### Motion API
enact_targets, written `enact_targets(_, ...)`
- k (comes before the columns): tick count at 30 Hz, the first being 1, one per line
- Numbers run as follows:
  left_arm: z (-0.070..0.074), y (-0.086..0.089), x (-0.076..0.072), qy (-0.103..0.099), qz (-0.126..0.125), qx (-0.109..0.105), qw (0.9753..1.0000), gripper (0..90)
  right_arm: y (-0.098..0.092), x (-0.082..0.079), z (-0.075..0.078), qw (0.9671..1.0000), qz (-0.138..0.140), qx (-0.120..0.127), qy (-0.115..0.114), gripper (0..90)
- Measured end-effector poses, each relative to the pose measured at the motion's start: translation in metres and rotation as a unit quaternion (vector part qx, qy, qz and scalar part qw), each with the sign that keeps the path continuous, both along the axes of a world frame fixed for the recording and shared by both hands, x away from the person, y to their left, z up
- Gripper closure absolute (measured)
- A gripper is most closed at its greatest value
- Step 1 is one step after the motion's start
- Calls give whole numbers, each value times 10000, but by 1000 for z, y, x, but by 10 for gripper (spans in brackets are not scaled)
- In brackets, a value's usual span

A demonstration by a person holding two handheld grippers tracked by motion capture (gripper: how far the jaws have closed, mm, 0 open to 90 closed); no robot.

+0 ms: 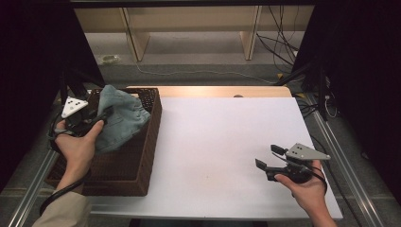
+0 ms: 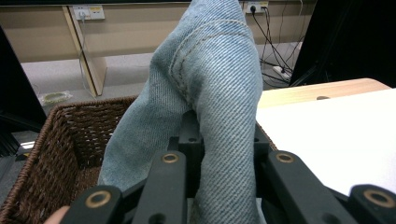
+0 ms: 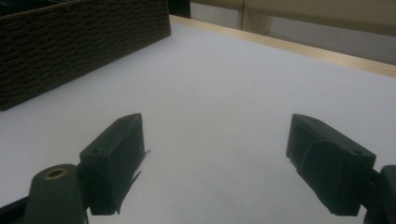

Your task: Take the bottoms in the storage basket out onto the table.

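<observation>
Clearly the left gripper is clamped on a fold of the jeans, holding the bundle above the basket at the desk's left side (its long axis cannot be told). Well apart on the right, the right gripper hovers with jaws spread, empty, pointing toward the basket.

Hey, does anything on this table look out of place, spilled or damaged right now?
Nothing looks spilled or damaged. The denim cloth is bunched and lifted above the wicker basket, pinched in the left gripper. The right gripper hovers open over the bare white table.
</observation>
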State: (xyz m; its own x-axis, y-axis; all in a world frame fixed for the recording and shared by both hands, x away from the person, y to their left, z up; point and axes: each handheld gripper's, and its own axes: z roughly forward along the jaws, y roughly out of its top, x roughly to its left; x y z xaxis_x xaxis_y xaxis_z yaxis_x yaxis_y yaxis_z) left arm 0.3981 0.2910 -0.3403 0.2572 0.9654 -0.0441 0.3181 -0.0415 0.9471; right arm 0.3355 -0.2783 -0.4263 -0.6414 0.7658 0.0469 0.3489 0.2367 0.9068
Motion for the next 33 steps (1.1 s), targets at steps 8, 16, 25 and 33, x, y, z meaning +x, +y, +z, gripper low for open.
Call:
enact_targets(8,3,1,-2,-41,-25,3,10000,757,0,0,0,10000,-3,2,2,203)
enact_targets(16,5,1,-3,-71,-6,-4,10000,757,0,0,0,10000,-6,5,11,203)
enact_targets(25,9,1,-5,-151,-9,-16,9999,757,0,0,0,10000,1,10,3,202)
enact_targets(33,10,1,-6,-189,-12,2,9998,757,0,0,0,10000,6,19,12,203)
